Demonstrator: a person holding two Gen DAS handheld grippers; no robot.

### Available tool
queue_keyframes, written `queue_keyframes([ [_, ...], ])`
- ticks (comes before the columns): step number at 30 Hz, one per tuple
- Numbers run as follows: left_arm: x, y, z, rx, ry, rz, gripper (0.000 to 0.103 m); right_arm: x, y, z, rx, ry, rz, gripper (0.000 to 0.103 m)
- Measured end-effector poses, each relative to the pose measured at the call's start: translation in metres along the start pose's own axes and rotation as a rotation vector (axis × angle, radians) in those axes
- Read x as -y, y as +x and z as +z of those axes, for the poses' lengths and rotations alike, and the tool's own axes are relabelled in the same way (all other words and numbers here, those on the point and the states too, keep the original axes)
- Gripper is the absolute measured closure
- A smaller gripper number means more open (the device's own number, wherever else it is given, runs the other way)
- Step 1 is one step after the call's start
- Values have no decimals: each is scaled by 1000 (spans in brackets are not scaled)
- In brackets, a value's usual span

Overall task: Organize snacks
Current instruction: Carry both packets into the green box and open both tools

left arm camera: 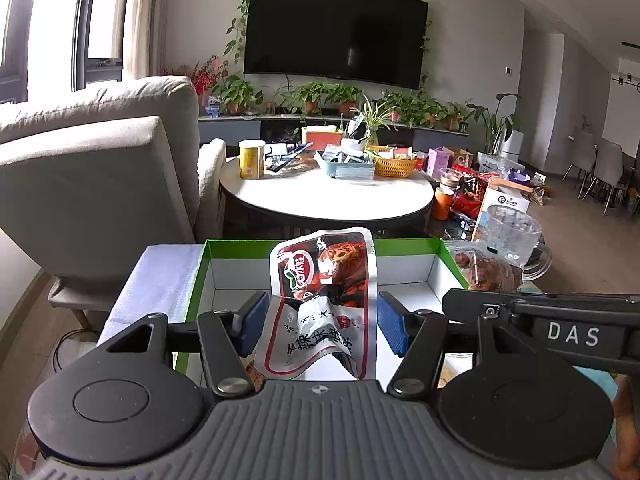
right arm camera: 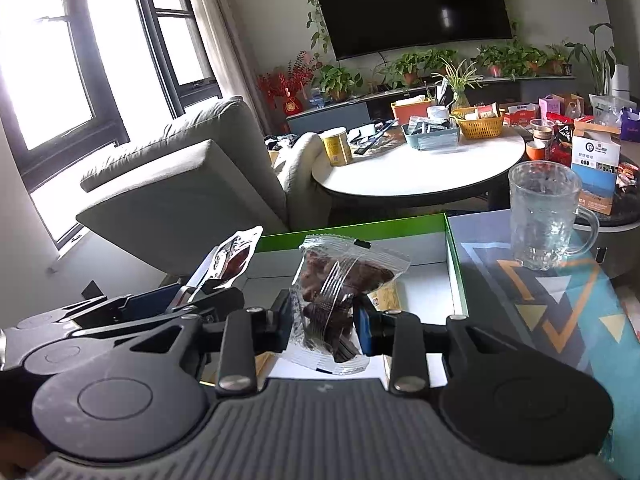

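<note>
My left gripper [left arm camera: 320, 324] is shut on a red and white snack pouch [left arm camera: 320, 292], holding it upright over a white box with a green rim [left arm camera: 320, 246]. My right gripper [right arm camera: 324, 320] is shut on a clear packet of dark brown snacks [right arm camera: 340, 276] above the same box [right arm camera: 352, 232]. The two grippers are side by side; the left gripper [right arm camera: 192, 296] and its pouch [right arm camera: 236, 256] show at the left of the right wrist view. The right gripper's black body [left arm camera: 540, 312] and its packet [left arm camera: 492, 272] show at the right of the left wrist view. A yellowish packet [right arm camera: 386, 296] lies in the box.
A clear glass mug [right arm camera: 544, 216] stands on the patterned cloth [right arm camera: 560, 300] right of the box. Beyond is a round white table [left arm camera: 320, 196] with a yellow can [left arm camera: 252, 158], baskets and clutter. A grey armchair [left arm camera: 100, 168] is to the left.
</note>
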State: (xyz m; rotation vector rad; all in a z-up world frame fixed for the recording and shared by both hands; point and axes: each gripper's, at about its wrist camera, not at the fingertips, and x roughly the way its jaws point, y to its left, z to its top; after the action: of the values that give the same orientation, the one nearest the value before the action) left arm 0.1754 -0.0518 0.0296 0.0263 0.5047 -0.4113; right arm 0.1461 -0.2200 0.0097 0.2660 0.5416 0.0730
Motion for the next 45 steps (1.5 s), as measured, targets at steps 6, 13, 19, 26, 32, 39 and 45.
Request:
queue_keyframes([
  [6,-4,16,-3,-31,-17,12,47,4,13,2,-13,7,-20,69],
  [13,-10,24,-7,-53,-29,19,47,11,27,-1,-37,20,-69,69],
  [19,-9,29,-11,-79,-24,18,47,11,38,-7,-60,6,-97,69],
  [26,-8,28,-17,-104,-23,16,47,11,41,-15,-100,3,-99,69],
  [32,-9,22,-23,-117,-29,24,47,9,38,-21,-116,-5,-103,67],
  [39,-10,10,-29,-124,-35,38,47,7,31,-28,-118,3,-115,66],
  [45,-8,-3,-31,-109,-24,44,47,5,17,-30,-95,-13,-125,66],
])
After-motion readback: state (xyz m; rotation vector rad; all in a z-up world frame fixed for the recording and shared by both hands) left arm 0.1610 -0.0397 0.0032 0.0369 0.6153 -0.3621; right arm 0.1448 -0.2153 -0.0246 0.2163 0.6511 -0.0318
